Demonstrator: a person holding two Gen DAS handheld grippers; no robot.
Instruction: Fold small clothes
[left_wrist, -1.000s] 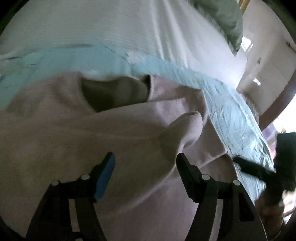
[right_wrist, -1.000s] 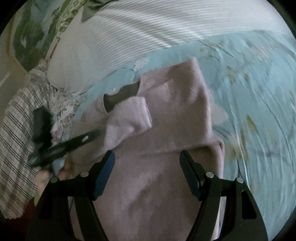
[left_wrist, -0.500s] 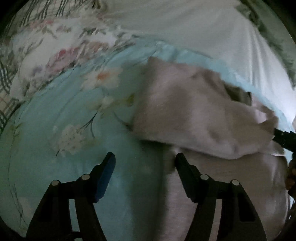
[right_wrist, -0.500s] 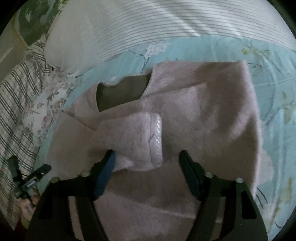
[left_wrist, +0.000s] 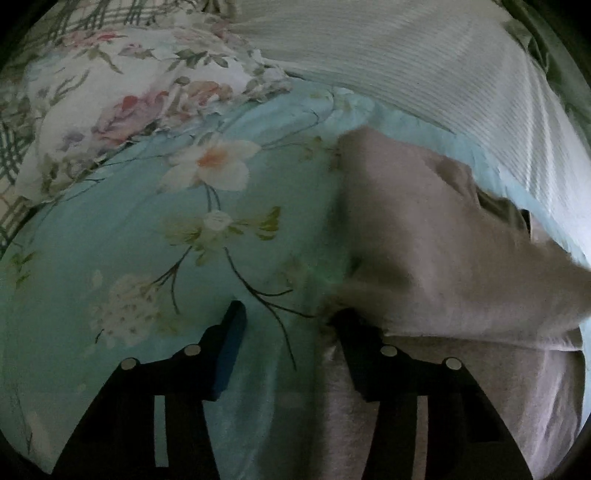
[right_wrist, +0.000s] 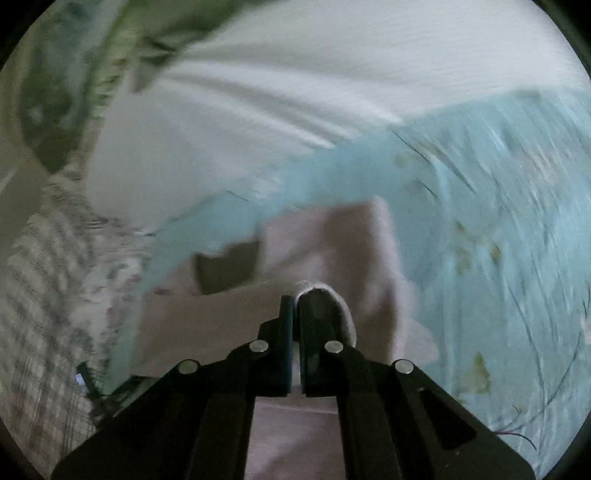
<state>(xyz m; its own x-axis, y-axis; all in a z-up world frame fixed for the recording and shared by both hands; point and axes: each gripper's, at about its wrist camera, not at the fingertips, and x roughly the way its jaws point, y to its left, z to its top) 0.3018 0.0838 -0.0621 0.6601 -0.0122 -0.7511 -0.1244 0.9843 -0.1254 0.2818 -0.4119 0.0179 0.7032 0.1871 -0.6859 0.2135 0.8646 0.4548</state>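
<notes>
A small pale pink sweater (left_wrist: 436, 251) lies on the light blue floral bedsheet (left_wrist: 155, 266), its dark neck opening (left_wrist: 498, 210) at the far right. My left gripper (left_wrist: 288, 325) is open at the sweater's left edge, its right finger touching the fabric where a sleeve is folded across the body. In the right wrist view the sweater (right_wrist: 332, 243) shows with its neck opening (right_wrist: 229, 266). My right gripper (right_wrist: 295, 302) is shut on the sleeve cuff (right_wrist: 332, 299), whose white-trimmed edge curls over the right finger. That view is motion-blurred.
A white ribbed pillow (left_wrist: 424, 62) lies behind the sweater. A floral pillow (left_wrist: 122, 88) and plaid fabric (left_wrist: 11, 140) sit at the far left. In the right wrist view the white pillow (right_wrist: 314, 74), green fabric (right_wrist: 92, 66) and plaid fabric (right_wrist: 44, 295) show.
My right gripper has shut on the sleeve cuff and lifted it. My left gripper swung left from over the sweater's body to its left edge and stays open.
</notes>
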